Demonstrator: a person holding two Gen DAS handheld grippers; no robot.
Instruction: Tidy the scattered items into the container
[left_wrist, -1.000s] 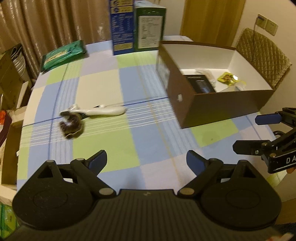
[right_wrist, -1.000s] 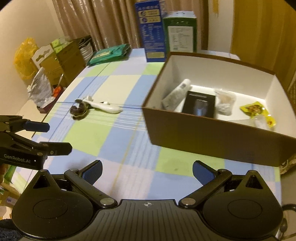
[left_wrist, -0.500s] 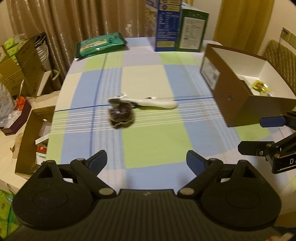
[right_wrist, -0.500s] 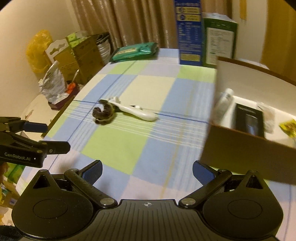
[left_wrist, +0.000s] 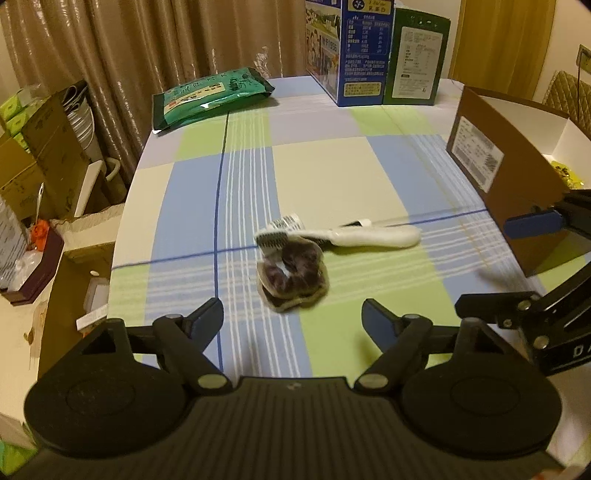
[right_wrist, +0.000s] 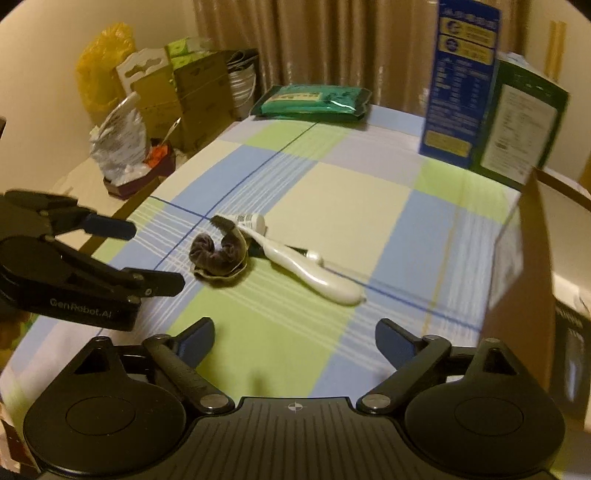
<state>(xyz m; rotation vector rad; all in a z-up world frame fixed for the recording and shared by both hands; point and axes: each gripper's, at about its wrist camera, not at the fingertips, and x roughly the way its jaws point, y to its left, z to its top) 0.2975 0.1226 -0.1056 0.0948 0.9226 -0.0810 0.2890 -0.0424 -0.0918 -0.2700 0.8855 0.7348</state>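
Both views swung off brown box (left_wrist: 517, 177), now at right edge, onto table middle. Dark scrunchie (left_wrist: 293, 278) and white brush (left_wrist: 354, 236) lie touching, centred ahead. My left claw (left_wrist: 291, 317) and right claw (right_wrist: 295, 338): jaws just narrowed slightly, wide apart, nothing between. Pickup next, I judge.

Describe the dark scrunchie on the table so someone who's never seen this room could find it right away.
Start at the checked tablecloth in blue, green and cream, left of the brown cardboard box. Near its middle lies a small heap of things. The scrunchie is the dark, ruffled fabric ring at the near end, touching the white-handled brush; it is the only soft, dark thing there.
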